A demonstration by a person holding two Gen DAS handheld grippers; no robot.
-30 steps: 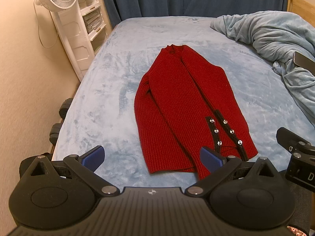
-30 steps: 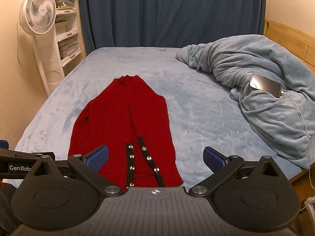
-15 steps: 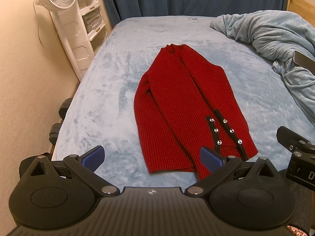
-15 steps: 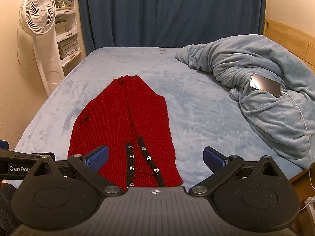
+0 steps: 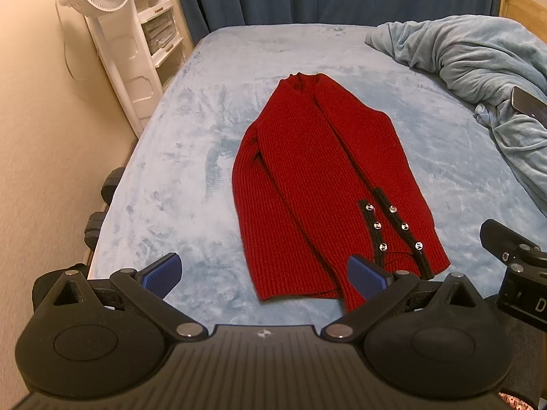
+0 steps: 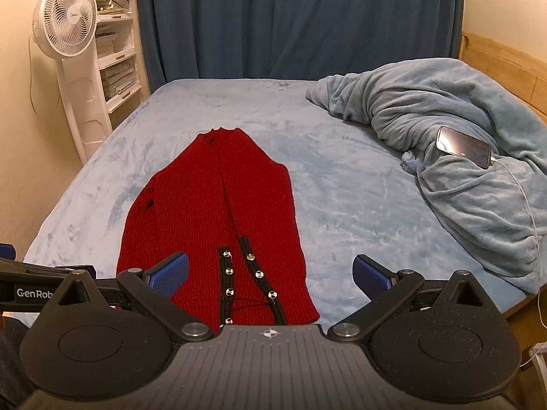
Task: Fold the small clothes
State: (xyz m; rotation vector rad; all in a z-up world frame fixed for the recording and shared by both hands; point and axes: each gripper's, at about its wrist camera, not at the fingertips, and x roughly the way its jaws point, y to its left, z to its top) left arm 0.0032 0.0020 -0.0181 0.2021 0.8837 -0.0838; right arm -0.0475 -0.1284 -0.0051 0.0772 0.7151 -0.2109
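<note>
A red knit cardigan (image 5: 318,177) lies flat on the light blue bed (image 5: 191,157), sleeves folded in, collar away from me, black button bands with silver buttons at the near hem. It also shows in the right wrist view (image 6: 212,218). My left gripper (image 5: 265,273) is open and empty, held above the near hem. My right gripper (image 6: 271,271) is open and empty, above the near right corner of the hem. The right gripper's body shows at the right edge of the left wrist view (image 5: 512,253).
A crumpled light blue blanket (image 6: 454,136) lies on the right of the bed with a phone (image 6: 465,147) and its cable on it. A white fan (image 6: 65,24) and a shelf stand at the left. Dark blue curtains (image 6: 290,20) hang behind.
</note>
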